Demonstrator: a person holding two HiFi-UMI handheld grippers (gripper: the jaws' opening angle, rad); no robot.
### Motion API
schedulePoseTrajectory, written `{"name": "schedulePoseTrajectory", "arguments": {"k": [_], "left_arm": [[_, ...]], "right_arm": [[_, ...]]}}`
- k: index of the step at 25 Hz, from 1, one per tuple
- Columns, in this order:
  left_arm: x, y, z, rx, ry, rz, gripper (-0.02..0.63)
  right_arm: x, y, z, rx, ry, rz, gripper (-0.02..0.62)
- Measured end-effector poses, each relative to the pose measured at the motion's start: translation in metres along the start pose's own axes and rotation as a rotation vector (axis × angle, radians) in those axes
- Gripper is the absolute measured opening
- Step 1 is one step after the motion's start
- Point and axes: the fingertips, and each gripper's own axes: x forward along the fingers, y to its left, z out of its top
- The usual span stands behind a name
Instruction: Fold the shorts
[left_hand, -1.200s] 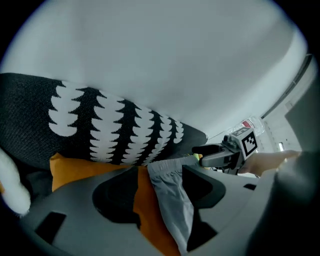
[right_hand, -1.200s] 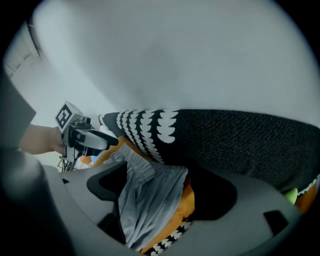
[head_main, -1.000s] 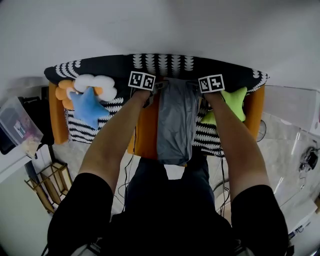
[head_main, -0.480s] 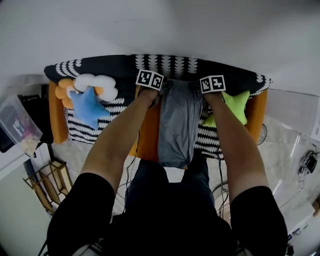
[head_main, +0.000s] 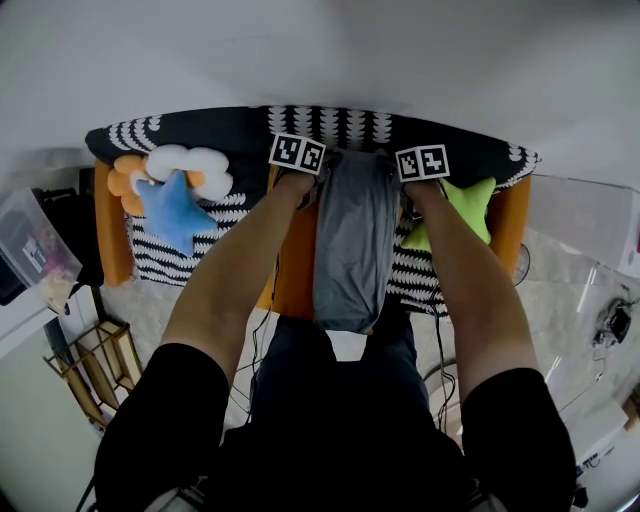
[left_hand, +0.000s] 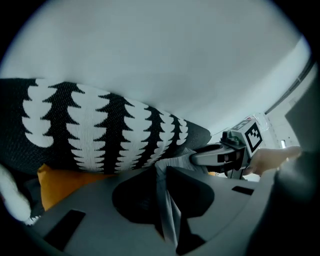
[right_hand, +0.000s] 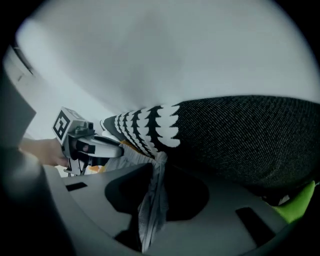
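Observation:
The grey shorts (head_main: 350, 240) lie lengthwise on the orange seat, their near end hanging over the front edge. My left gripper (head_main: 322, 176) holds the far left corner and my right gripper (head_main: 393, 180) the far right corner. In the left gripper view the jaws (left_hand: 162, 172) have just been closing and now pinch a fold of grey cloth (left_hand: 167, 210). The right gripper view shows the same: jaws (right_hand: 159, 162) just closed on bunched grey cloth (right_hand: 151, 205). Each gripper also sees the other, the right gripper (left_hand: 225, 152) and the left gripper (right_hand: 85, 142).
A black-and-white patterned throw (head_main: 330, 125) covers the back of the orange sofa (head_main: 110, 240). A blue star cushion (head_main: 175, 210) and a white cloud cushion (head_main: 190, 165) lie at left, a green star cushion (head_main: 465, 210) at right. On the floor at left stand a plastic box (head_main: 35, 250) and a wooden rack (head_main: 95, 365).
Both grippers have closed on the far edge of the shorts, which now bunches up between them. The left gripper shifted slightly right; the arms otherwise stayed in place.

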Motion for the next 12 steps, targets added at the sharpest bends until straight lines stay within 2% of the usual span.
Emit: {"name": "schedulePoseTrajectory", "arguments": {"k": [4, 12], "left_arm": [[-0.011, 0.005, 0.008, 0.073, -0.004, 0.031, 0.077], [-0.044, 0.004, 0.043, 0.12, -0.09, 0.043, 0.073]], "right_arm": [[-0.002, 0.014, 0.014, -0.058, -0.023, 0.009, 0.084], [-0.018, 0.04, 0.058, -0.124, -0.134, 0.008, 0.077]]}}
